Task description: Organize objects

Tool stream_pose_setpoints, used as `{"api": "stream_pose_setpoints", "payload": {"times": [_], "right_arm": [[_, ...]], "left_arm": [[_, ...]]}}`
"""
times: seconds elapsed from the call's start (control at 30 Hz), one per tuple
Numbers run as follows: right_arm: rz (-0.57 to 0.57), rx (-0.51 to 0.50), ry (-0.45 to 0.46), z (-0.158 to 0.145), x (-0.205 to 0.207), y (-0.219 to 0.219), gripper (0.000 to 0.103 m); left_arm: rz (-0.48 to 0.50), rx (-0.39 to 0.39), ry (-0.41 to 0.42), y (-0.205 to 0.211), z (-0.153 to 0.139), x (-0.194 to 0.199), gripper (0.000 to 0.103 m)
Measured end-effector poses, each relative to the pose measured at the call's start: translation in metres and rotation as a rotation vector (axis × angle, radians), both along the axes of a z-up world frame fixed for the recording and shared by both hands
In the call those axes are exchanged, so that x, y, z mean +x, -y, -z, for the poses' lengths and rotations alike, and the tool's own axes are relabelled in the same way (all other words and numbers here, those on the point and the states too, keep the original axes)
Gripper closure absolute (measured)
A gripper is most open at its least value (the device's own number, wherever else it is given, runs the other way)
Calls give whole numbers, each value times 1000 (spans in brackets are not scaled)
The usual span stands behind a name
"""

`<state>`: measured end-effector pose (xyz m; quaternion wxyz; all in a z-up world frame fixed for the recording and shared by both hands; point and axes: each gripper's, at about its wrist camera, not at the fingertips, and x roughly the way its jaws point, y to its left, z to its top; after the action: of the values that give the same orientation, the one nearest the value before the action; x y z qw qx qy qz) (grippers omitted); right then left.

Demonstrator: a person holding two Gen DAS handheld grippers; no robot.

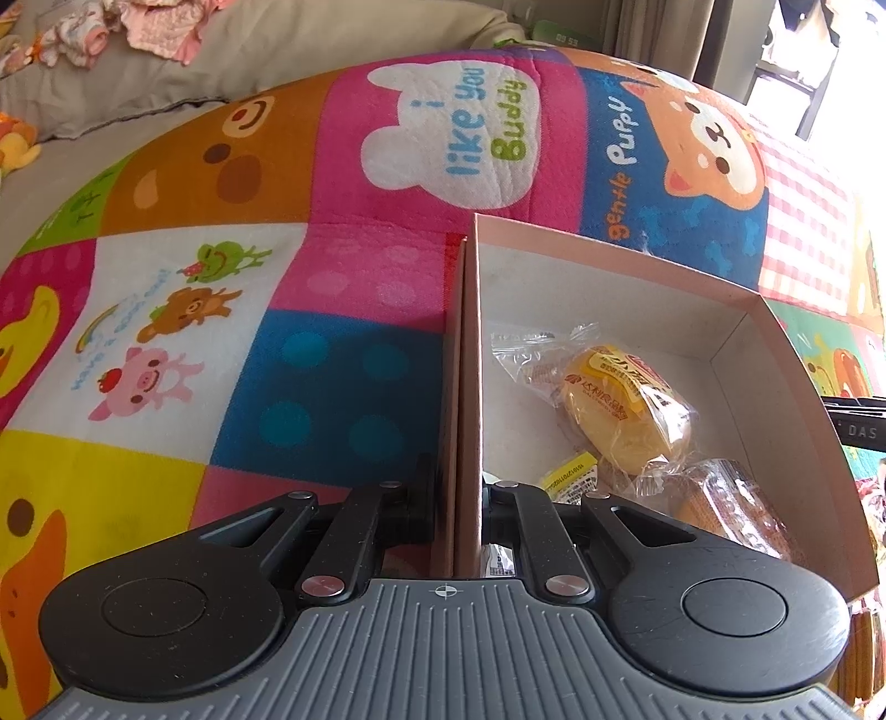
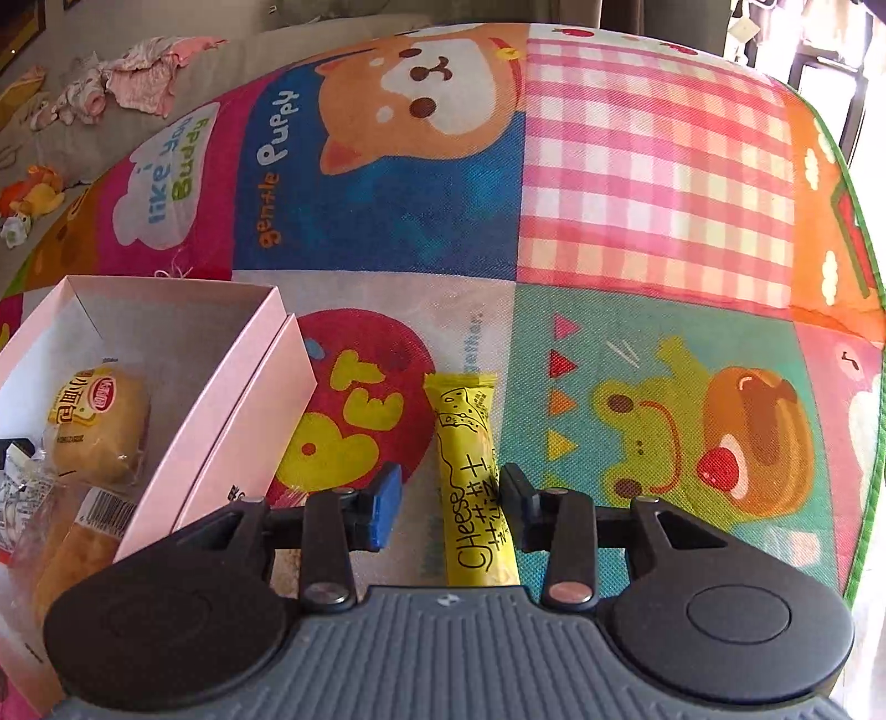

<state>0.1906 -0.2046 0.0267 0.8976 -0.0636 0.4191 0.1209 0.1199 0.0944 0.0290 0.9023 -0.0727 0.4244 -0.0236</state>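
A pink cardboard box [image 1: 742, 332] sits on the mat, and my left gripper [image 1: 457, 498] is shut on its near left wall, one finger inside and one outside. Inside lie a wrapped yellow bun [image 1: 626, 410], a wrapped brown cake [image 1: 725, 504] and a small yellow packet [image 1: 570, 479]. In the right wrist view the box [image 2: 221, 421] stands at the left with the bun [image 2: 99, 426] in it. A yellow "Cheese" stick packet [image 2: 470, 471] lies on the mat between the fingers of my right gripper [image 2: 451, 504]. That gripper is open; the packet lies close to the right finger and apart from the blue left pad [image 2: 382, 509].
Everything rests on a bright cartoon play mat [image 2: 637, 183] with a green border at the right. Beyond it is a grey cushion with a pile of pink clothes [image 1: 160, 27] and a plush toy [image 2: 33, 194]. A black part [image 1: 855, 415] shows past the box's right wall.
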Motion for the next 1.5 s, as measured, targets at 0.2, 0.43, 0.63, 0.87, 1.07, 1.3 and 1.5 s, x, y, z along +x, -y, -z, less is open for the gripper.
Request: {"api": "stream_pose_setpoints", "payload": {"times": [0.2, 0.43, 0.63, 0.87, 1.07, 1.3, 1.5], "right_arm": [[-41, -38, -6, 4, 7, -9, 77], [-43, -18, 46, -24, -17, 3, 80], [-50, 20, 101, -65, -72, 24, 80], [-63, 120, 168, -115, -167, 45, 82], [-121, 170, 241, -155, -231, 44, 89], [-170, 158, 229, -163, -250, 29, 88], [-245, 82, 53, -104, -266, 28, 62]], "left_arm": [[2, 2, -3, 0, 0, 1, 92], [2, 1, -3, 0, 1, 1, 92], [-2, -5, 3, -1, 3, 0, 92], [-8, -13, 6, -1, 3, -1, 92], [-18, -19, 6, -2, 3, -3, 92], [-30, -35, -3, -3, 3, -3, 91], [-15, -26, -4, -3, 3, -3, 91]]}}
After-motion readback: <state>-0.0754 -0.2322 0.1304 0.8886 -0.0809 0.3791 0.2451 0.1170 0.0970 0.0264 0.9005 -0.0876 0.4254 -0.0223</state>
